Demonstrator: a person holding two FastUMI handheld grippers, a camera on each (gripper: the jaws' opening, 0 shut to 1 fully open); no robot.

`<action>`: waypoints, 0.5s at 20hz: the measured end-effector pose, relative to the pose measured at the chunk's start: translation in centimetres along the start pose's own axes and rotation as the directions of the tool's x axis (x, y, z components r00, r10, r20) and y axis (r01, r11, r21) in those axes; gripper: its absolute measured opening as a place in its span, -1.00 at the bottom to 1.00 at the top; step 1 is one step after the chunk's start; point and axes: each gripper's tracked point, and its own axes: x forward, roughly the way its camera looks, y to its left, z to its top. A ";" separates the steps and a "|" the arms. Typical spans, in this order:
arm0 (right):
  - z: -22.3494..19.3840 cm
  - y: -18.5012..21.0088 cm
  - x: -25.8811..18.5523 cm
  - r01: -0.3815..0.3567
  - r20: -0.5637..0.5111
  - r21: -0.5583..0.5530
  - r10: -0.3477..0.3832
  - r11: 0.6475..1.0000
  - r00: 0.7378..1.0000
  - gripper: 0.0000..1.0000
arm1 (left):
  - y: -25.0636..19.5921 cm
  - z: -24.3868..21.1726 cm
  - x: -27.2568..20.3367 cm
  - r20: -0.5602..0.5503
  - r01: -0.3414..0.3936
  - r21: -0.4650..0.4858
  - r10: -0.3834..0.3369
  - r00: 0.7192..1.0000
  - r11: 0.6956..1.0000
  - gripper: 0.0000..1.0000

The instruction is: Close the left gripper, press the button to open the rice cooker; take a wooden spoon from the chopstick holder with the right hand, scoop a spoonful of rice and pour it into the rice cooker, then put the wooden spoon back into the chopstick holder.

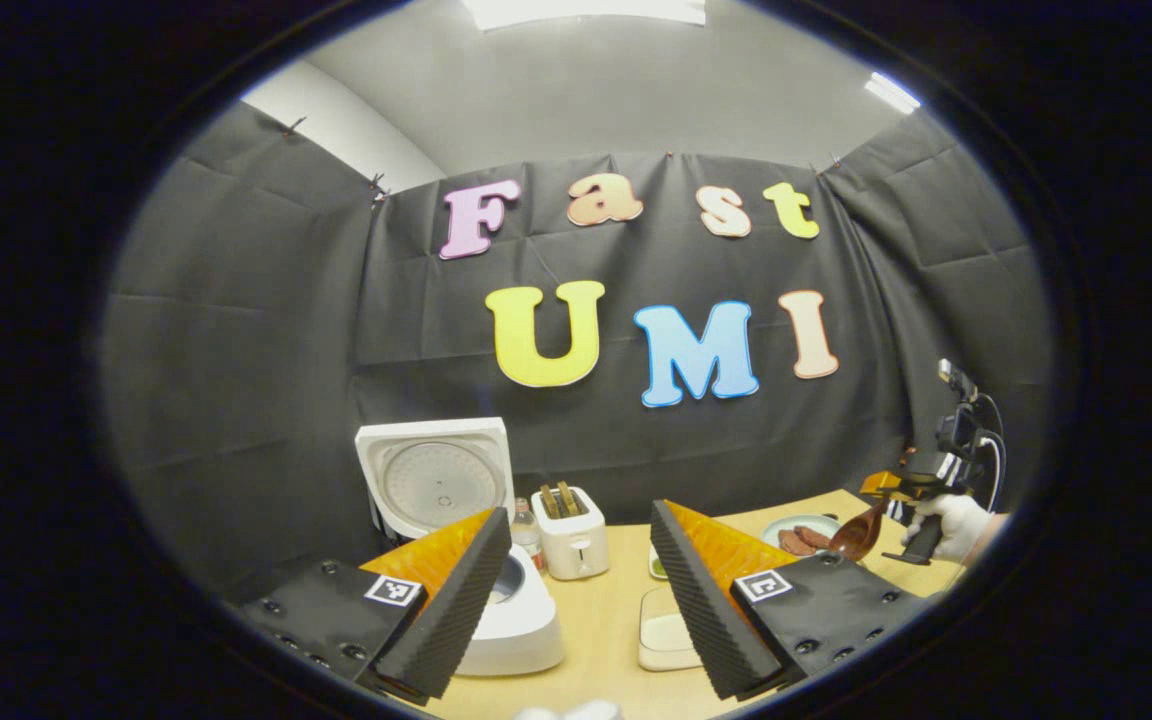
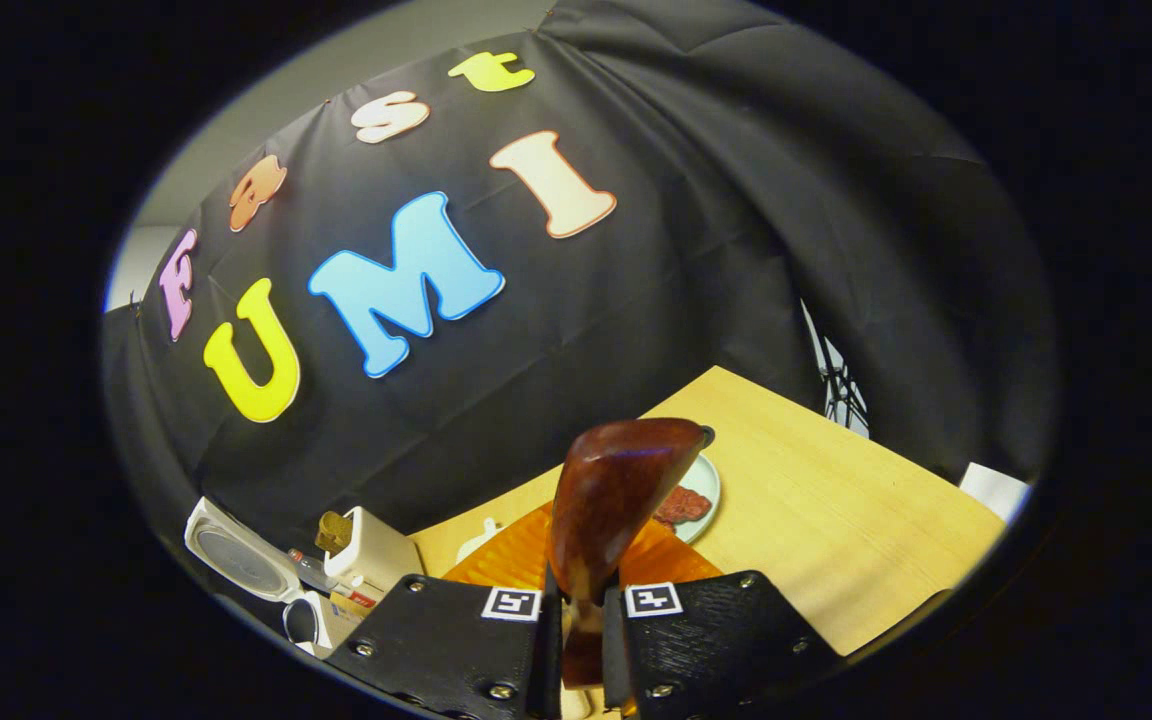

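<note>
The white rice cooker (image 1: 521, 625) stands at the left with its lid (image 1: 436, 485) swung up; my left gripper (image 1: 581, 515) hovers open just in front of it, nothing between its fingers. Far to the right, a gloved hand holds my right gripper (image 1: 898, 490) above the table with the wooden spoon (image 1: 858, 535) hanging from it, bowl down. In the right gripper view, the gripper (image 2: 584, 610) is shut on the spoon's handle, and the spoon's brown bowl (image 2: 621, 495) stands up in front of the camera. The cooker's open lid (image 2: 241, 560) sits at the lower left there.
A white toaster (image 1: 569, 535) and a small bottle (image 1: 526, 530) stand behind the cooker. A pale square dish (image 1: 664, 630) lies between my left fingers on the wooden table (image 1: 606, 610). A plate of reddish meat (image 1: 801, 538) sits near the right gripper, also seen as plate (image 2: 701, 490).
</note>
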 end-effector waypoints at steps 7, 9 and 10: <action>-3.6 -2.1 3.3 0.016 -0.056 -0.047 -0.019 0.999 0.998 -0.67 | -2.5 0.3 0.5 -0.014 -0.013 0.029 0.014 1.000 1.000 0.98; -4.5 -2.5 3.9 0.028 -0.069 -0.060 -0.033 0.998 0.997 -0.67 | -2.9 0.2 0.4 -0.017 -0.018 0.047 0.019 1.000 0.999 0.98; -5.0 -2.5 4.2 0.025 -0.079 -0.054 -0.029 0.998 0.996 -0.67 | -3.1 0.2 0.3 -0.018 -0.020 0.054 0.021 1.000 0.998 0.98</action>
